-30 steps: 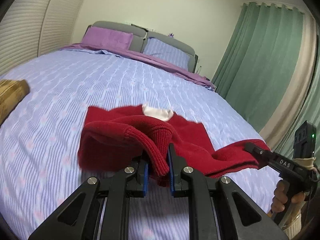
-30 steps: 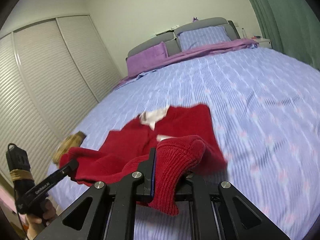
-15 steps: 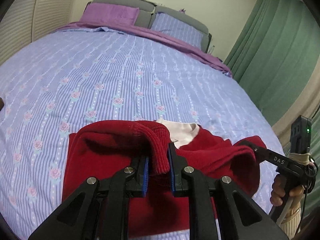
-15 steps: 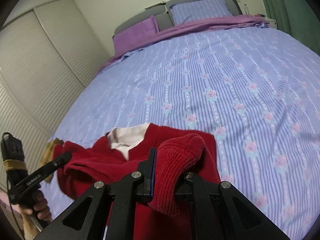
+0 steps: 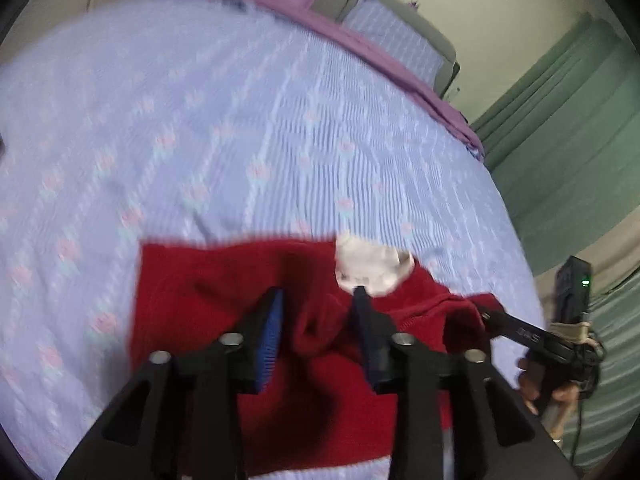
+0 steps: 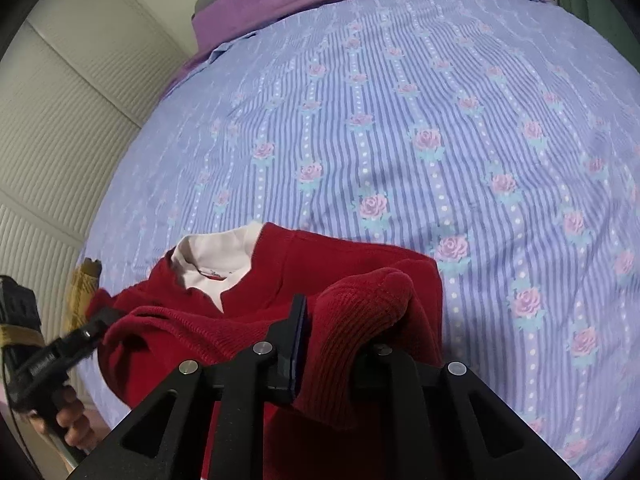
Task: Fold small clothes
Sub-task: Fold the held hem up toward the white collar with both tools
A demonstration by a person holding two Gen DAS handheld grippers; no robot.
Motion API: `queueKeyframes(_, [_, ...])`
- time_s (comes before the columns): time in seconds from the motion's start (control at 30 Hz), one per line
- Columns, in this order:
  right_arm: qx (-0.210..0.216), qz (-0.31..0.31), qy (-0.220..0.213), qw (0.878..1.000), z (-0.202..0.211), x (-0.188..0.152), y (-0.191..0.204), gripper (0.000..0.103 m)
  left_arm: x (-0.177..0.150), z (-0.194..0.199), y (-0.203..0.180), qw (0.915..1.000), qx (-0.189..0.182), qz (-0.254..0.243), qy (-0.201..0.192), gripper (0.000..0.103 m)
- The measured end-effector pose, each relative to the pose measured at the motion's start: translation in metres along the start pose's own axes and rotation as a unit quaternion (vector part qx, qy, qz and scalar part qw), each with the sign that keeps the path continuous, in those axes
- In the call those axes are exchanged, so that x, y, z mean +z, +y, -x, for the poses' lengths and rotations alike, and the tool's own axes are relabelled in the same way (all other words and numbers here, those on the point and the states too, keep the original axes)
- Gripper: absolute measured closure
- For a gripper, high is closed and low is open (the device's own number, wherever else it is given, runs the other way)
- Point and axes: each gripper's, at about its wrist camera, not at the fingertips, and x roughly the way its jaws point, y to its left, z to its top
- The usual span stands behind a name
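Observation:
A red knit sweater [image 5: 200,288] with a white collar [image 5: 368,268] lies on the bed, its lower part folded up over its body. My left gripper [image 5: 317,300] hovers low over it. Its jaws are opening, and a loose fold of red knit lies between the blue pads without being pressed. In the right wrist view the sweater [image 6: 320,256] and its collar [image 6: 216,256] lie just ahead. My right gripper [image 6: 344,320] still pinches the ribbed hem, which drapes over and hides the right finger; its jaws are just starting to open. Each gripper also shows in the other's view, the right gripper [image 5: 492,316] and the left gripper [image 6: 80,340].
The bed cover [image 6: 400,140] is lilac with stripes and roses. Purple pillows [image 6: 236,4] and a grey headboard are at the far end. A green curtain [image 5: 560,140] hangs to the right, white slatted doors [image 6: 60,120] to the left. A yellowish-brown thing [image 6: 84,292] lies at the bed's left edge.
Both grippers carried the sweater's hem forward over its body toward the collar and tipped downward. The left jaws have spread apart and let go of the fold. The right still grips the hem.

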Motion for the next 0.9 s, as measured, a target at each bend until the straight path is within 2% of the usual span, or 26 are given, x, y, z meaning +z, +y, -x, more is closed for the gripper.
queueKeyframes(0.07, [-0.004, 0.014, -0.001, 1.0, 0.006, 0.003, 0.007, 0.078, 0.005, 0.014, -0.01, 0.9988, 0.013, -0.028, -0.039, 0.05])
queueKeyframes(0.2, [-0.017, 0.021, -0.024, 0.999, 0.015, 0.01, 0.017, 0.07, 0.009, 0.025, -0.029, 0.9959, 0.018, -0.064, -0.062, 0.048])
queueKeyframes(0.3, [-0.024, 0.016, -0.016, 0.999, 0.011, 0.017, 0.018, 0.068, 0.008, 0.022, -0.034, 0.995, 0.019, -0.076, -0.062, 0.048])
queueKeyframes(0.37, [-0.027, 0.004, 0.005, 1.0, 0.0, 0.023, 0.016, 0.068, 0.008, 0.014, -0.037, 0.9948, 0.025, -0.08, -0.058, 0.048])
queueKeyframes(0.47, [-0.025, -0.034, 0.036, 0.998, -0.015, 0.026, 0.005, 0.068, 0.0, -0.006, -0.034, 0.9963, 0.023, -0.079, -0.027, 0.048])
queueKeyframes(0.57, [-0.004, -0.016, 0.006, 1.0, -0.003, 0.021, 0.005, 0.066, -0.015, -0.022, -0.035, 0.9956, 0.022, -0.09, -0.011, 0.048])
queueKeyframes(0.63, [-0.007, 0.007, 0.005, 1.0, 0.003, 0.019, 0.01, 0.064, -0.024, -0.031, -0.041, 0.9945, 0.021, -0.102, -0.005, 0.048])
queueKeyframes(0.73, [-0.006, 0.018, 0.008, 1.0, 0.006, 0.021, 0.013, 0.064, -0.033, -0.039, -0.059, 0.992, -0.006, -0.126, -0.008, 0.048])
queueKeyframes(0.9, [0.005, 0.002, -0.009, 1.0, 0.014, 0.027, 0.008, 0.064, -0.049, -0.055, -0.101, 0.9805, -0.039, -0.192, -0.009, 0.048])
